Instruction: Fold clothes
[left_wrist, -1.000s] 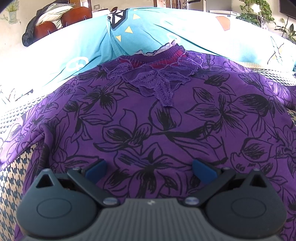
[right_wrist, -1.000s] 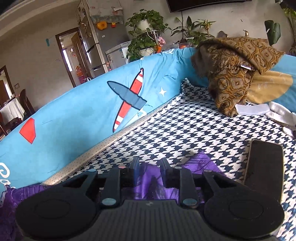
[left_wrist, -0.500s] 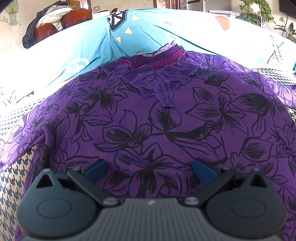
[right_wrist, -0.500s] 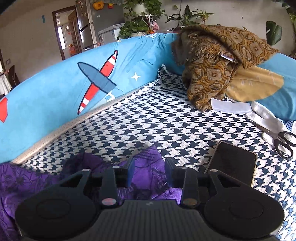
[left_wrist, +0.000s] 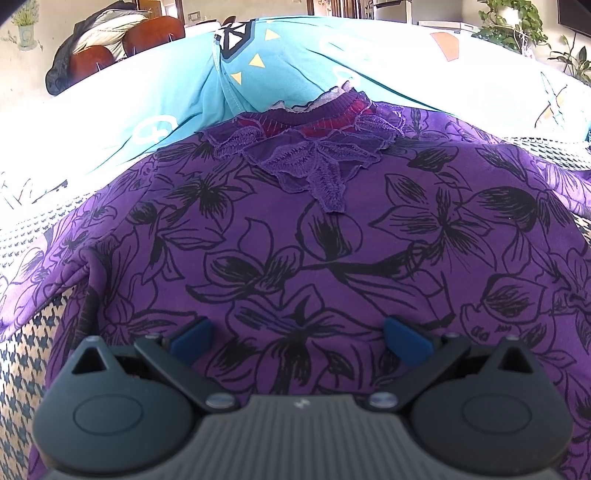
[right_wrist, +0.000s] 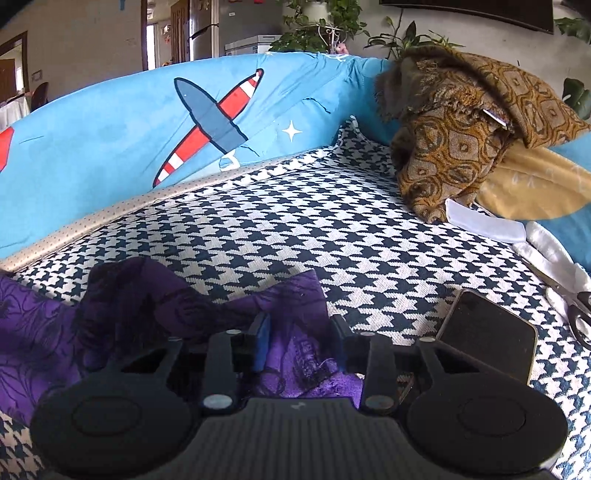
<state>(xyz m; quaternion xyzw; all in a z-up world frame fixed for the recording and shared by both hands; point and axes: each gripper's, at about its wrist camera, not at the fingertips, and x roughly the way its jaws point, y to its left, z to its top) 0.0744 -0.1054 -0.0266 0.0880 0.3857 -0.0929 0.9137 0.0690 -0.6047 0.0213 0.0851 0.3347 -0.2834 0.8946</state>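
Now the right tool (right_wrist: 299, 343) sits lower over the purple sleeve end (right_wrist: 295, 306) than a second ago, rolled a bit, with more of the houndstooth sofa seat (right_wrist: 295, 229) in view beyond it. Its jaws have just been closing, after a brief widening; the gap is narrow, purple cloth lies between the blue pads (right_wrist: 263, 341), but a firm pinch is not clear, pads look just off the fabric. The sleeve bunches toward the seat's near edge, left of the black phone (right_wrist: 487, 332); scissors (right_wrist: 580, 314) lie at the far right edge, a brown patterned cloth (right_wrist: 461, 140) heaped in the back corner against the blue backrest cover (right_wrist: 110, 140).

Left tool (left_wrist: 297, 339) unchanged: jaws wide, nothing between them, hovering over the lower middle of the purple floral top (left_wrist: 332, 240), spread flat across the seat, lace collar (left_wrist: 314, 162) toward the backrest.

Judgement: regrasp of the sleeve in progress, first fold not begun. Next: firm grip, then carry the sleeve inward across the body.
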